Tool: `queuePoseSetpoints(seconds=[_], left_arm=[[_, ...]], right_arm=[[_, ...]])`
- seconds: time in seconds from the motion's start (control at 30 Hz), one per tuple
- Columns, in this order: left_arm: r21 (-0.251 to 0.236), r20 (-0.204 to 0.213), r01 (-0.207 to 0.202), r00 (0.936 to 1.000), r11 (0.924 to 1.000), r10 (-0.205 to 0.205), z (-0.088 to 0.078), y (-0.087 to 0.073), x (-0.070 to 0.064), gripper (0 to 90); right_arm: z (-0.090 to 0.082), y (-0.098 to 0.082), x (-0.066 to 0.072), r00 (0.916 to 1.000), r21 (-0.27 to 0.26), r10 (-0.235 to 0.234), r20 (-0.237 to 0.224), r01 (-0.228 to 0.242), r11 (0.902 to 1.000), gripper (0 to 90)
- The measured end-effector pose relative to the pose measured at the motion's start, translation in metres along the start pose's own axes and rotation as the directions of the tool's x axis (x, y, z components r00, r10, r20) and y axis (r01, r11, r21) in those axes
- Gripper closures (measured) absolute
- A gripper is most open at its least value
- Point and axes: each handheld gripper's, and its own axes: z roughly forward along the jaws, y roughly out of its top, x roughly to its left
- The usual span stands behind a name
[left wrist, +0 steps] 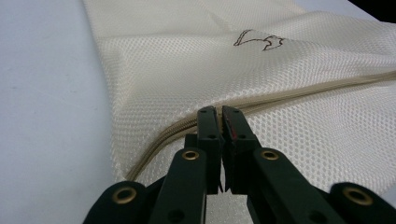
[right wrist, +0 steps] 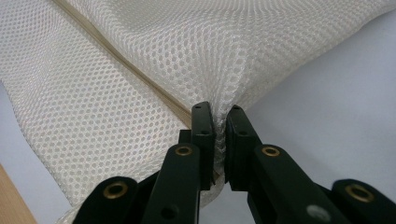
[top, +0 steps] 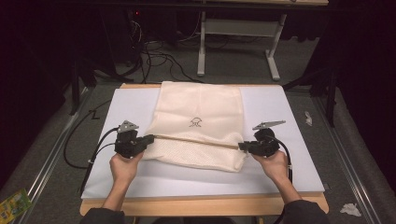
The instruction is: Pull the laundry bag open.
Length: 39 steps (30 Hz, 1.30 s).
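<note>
A cream mesh laundry bag (top: 198, 126) lies flat at the centre of a white surface (top: 280, 177), its far end reaching the surface's 12 o'clock edge. A person's two hands hold it taut along a tan zipper (top: 196, 140) that runs across the bag's near half. At the bag's 9 o'clock side, the left gripper (top: 150, 138) is clamped onto the zipper seam, its jaws pressed together on the fabric (left wrist: 219, 114). At the 3 o'clock side, the right gripper (top: 241, 146) pinches the bag's mesh edge just beside the zipper's end, jaws closed on a bunched fold (right wrist: 219, 116). A small embroidered logo (top: 196, 122) sits just beyond the zipper, toward 12 o'clock. The bag's near corners droop slightly below the stretched line.
</note>
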Motion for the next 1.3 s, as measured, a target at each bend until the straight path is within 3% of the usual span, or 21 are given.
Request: queuePoseSetpoints(seconds=[0.23, 0.3, 0.73, 0.8, 1.3], left_arm=[[0.005, -0.019, 0.002, 0.9998, 1.0000, -0.002, -0.001, -0.001, 0.003, 87.2], [0.001, -0.010, 0.018, 0.9998, 0.9998, -0.018, -0.002, -0.002, 0.007, 87.2], [0.010, -0.016, 0.010, 0.9998, 0.9999, -0.009, -0.002, -0.002, 0.008, 87.2], [0.017, -0.040, 0.005, 0.9992, 0.9998, -0.005, -0.002, -0.002, 0.009, 87.2], [0.021, -0.038, 0.019, 0.9991, 0.9996, -0.018, -0.002, -0.002, 0.015, 87.3]], right_arm=[[0.000, 0.000, 0.000, 1.0000, 0.003, -0.008, 0.005, 0.008, 1.0000, 85.5], [0.000, -0.001, -0.002, 1.0000, 0.003, 0.001, 0.003, -0.001, 1.0000, 85.5], [-0.001, 0.001, -0.001, 1.0000, 0.004, -0.002, -0.002, 0.002, 1.0000, 85.4], [-0.001, 0.001, -0.001, 1.0000, 0.002, -0.006, 0.000, 0.006, 1.0000, 85.5], [-0.004, 0.003, -0.006, 1.0000, -0.008, 0.006, -0.001, -0.006, 0.9999, 85.5]])
